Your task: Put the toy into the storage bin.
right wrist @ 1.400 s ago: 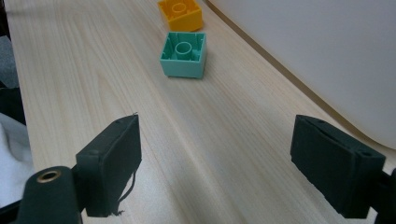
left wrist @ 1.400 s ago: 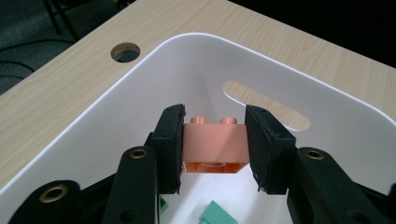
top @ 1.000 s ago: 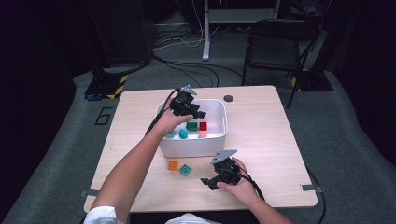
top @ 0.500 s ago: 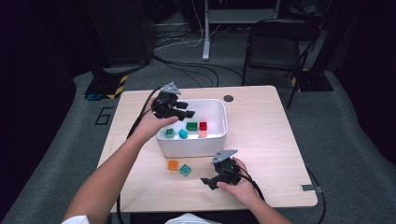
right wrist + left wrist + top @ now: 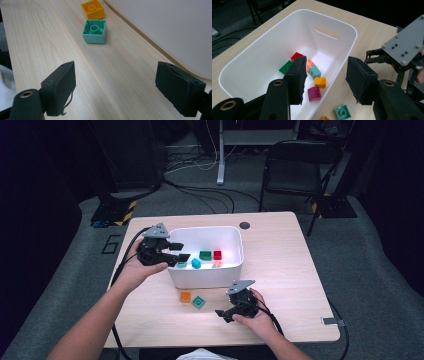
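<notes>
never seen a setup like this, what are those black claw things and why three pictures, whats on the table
A person holds a two-jaw gripper in each hand. The high view looks down from above: left gripper over the white bin edge, right gripper resting low by the table front edge. The other two pictures come from cameras riding on each gripper, looking along its black jaws. Both grippers are open and hold nothing. Several coloured bricks lie in the bin, among them a magenta brick. On the table beside it lie a teal brick and an orange brick.
</notes>
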Available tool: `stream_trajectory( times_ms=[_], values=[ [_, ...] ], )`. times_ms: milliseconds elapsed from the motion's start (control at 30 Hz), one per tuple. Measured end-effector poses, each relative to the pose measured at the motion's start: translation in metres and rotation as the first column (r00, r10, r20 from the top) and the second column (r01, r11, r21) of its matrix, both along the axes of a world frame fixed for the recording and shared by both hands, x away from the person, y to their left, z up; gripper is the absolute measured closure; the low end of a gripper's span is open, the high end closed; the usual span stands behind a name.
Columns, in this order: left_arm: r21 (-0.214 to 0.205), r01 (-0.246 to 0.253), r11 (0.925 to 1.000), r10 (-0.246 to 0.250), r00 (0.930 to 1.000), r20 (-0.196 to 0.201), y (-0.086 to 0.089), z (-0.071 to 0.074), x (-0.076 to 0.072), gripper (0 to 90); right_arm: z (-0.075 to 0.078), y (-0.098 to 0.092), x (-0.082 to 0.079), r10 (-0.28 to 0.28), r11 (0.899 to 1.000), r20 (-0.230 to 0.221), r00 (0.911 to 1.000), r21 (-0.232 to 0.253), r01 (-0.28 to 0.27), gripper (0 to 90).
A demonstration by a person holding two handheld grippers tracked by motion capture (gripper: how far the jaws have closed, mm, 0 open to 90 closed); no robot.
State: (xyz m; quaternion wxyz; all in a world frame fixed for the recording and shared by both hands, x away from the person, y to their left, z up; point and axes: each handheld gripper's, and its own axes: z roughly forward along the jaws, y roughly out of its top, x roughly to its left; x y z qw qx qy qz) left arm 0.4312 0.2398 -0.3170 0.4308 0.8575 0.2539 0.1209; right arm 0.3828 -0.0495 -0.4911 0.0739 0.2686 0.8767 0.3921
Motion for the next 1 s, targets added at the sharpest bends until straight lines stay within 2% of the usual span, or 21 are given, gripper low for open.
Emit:
stream_trajectory(
  times_ms=[233, 467, 733, 1000],
  values=[
    [-0.013, 0.017, 0.9998, -0.017, 0.9998, -0.013, 0.015, -0.019, -0.024, 52.9, 0.001, -0.001, 0.0, -0.007, 1.0, -0.004, 1.0, 0.005, 0.007, 16.0],
    [-0.017, -0.011, 0.9998, 0.01, 0.9998, -0.019, 0.026, -0.048, -0.042, 54.7, 0.001, -0.003, 0.001, -0.017, 1.0, -0.007, 0.9998, 0.012, 0.017, 16.1],
    [0.006, -0.05, 0.9987, 0.05, 0.9982, -0.032, 0.035, -0.086, -0.047, 53.7, 0.001, -0.002, 0.0, -0.015, 1.0, -0.009, 0.9998, 0.01, 0.015, 16.6],
    [-0.011, -0.068, 0.9977, 0.067, 0.9965, -0.051, 0.036, -0.118, -0.047, 52.3, 0.001, -0.002, 0.0, -0.015, 1.0, -0.01, 0.9998, 0.01, 0.016, 16.8]
  ],
)
